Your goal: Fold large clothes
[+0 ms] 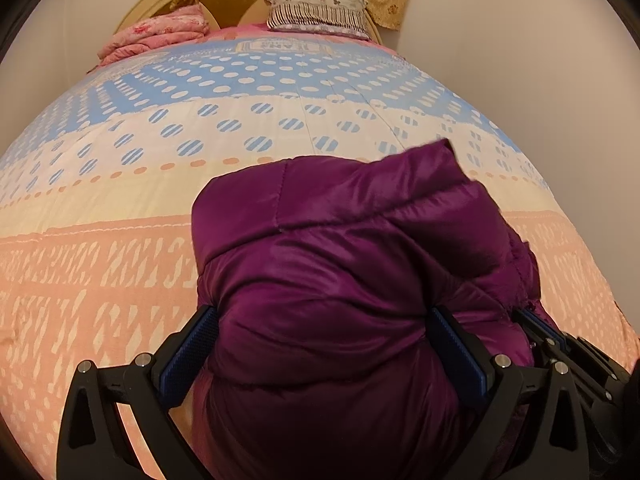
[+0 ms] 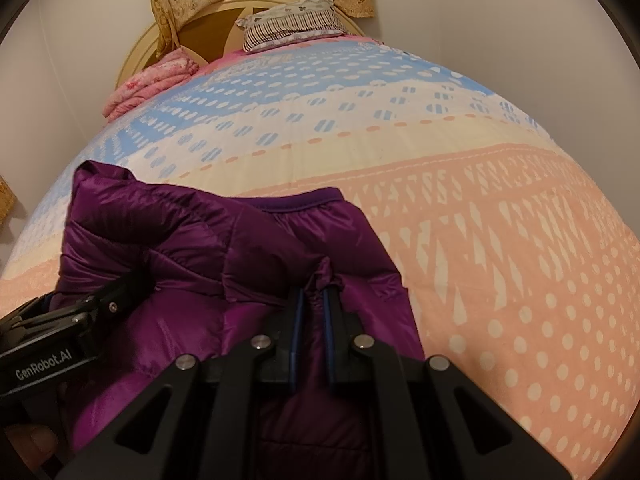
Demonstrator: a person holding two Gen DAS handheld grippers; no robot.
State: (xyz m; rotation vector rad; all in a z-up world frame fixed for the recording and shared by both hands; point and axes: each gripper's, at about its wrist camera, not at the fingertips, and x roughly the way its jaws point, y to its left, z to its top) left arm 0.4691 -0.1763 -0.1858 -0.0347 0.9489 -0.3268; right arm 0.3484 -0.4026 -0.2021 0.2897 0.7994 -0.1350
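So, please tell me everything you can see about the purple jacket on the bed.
The purple jacket is a shiny, quilted puffer, looking like thin nylon with soft filling. It lies bunched and partly folded on the patterned bedspread, near its front edge. The left gripper straddles a thick padded bundle of it with wide jaws. The right gripper pinches a thin gathered fold.

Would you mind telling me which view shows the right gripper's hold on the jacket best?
The right wrist view: the right gripper pinches a ridge of the purple jacket between its pads. The left wrist view shows only its side at the edge, beside the jacket.
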